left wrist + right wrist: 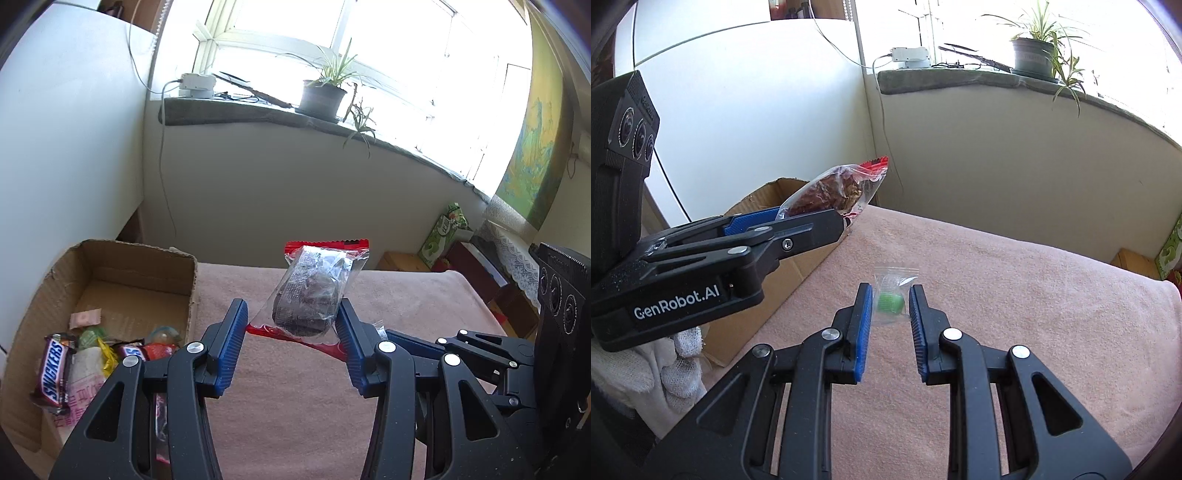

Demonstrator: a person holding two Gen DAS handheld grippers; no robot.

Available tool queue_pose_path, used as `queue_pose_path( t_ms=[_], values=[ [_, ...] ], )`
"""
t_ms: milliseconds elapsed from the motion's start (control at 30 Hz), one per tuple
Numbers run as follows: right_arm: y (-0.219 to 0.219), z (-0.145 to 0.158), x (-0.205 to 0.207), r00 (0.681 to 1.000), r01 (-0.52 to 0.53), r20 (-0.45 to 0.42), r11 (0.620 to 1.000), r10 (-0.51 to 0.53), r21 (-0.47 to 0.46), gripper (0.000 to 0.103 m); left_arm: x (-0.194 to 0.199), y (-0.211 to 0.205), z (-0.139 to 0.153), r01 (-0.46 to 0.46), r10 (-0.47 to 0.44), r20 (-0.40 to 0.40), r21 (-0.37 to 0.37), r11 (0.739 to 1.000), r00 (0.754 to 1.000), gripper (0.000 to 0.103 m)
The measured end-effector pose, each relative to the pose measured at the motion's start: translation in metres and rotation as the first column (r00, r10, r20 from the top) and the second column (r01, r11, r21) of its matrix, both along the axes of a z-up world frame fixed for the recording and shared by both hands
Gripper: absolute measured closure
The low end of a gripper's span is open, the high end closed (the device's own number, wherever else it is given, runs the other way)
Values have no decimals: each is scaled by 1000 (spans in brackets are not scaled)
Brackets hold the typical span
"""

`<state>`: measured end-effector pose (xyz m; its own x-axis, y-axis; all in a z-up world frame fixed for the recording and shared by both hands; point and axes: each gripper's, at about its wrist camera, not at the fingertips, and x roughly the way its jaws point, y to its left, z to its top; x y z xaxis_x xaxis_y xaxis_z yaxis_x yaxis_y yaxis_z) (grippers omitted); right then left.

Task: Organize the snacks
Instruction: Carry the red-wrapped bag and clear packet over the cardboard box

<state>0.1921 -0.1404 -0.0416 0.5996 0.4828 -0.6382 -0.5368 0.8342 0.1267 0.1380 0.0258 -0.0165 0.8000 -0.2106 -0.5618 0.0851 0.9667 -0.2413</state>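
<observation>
A soft, fuzzy pink cloth (1015,280) covers the table, slightly nubby all over. At its left edge sits the cardboard box (122,266), corrugated brown walls with a torn, ragged rim. Inside it lies a jumble of wrappers: a glossy brown chocolate bar (53,373) along the near left wall, a second one half hidden behind the gripper frame, plus crinkly yellow, green and red packets.

The left gripper (291,325), black frame with ribbed blue pads, is up off the cloth just beside the box. Its jaws pinch a clear crinkled plastic packet (314,295) with red serrated ends; a dark, lumpy brown snack fills it. The right wrist view shows the packet (834,192) sticking up from the closed jaws in front of the box rim.

The right gripper (891,299) is low over the cloth, well right of the box. Its jaws stand spread on either side of a small clear sachet (892,291) holding a rounded green candy, which lies flat on the cloth. Whether the pads touch the sachet I cannot tell.
</observation>
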Motion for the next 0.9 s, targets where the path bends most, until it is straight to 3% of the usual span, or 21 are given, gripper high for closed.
queue_pose_path(
  t_ms=[467, 900],
  values=[
    [86, 0, 10, 995, -102, 2, 994, 102, 36, 82, -14, 99, 2, -211, 212, 22, -19, 977, 977, 55],
    [148, -10, 36, 992, -125, -21, 991, 126, 36, 82, -26, 132, -7, -260, 260, 15, 18, 965, 966, 55]
  ],
)
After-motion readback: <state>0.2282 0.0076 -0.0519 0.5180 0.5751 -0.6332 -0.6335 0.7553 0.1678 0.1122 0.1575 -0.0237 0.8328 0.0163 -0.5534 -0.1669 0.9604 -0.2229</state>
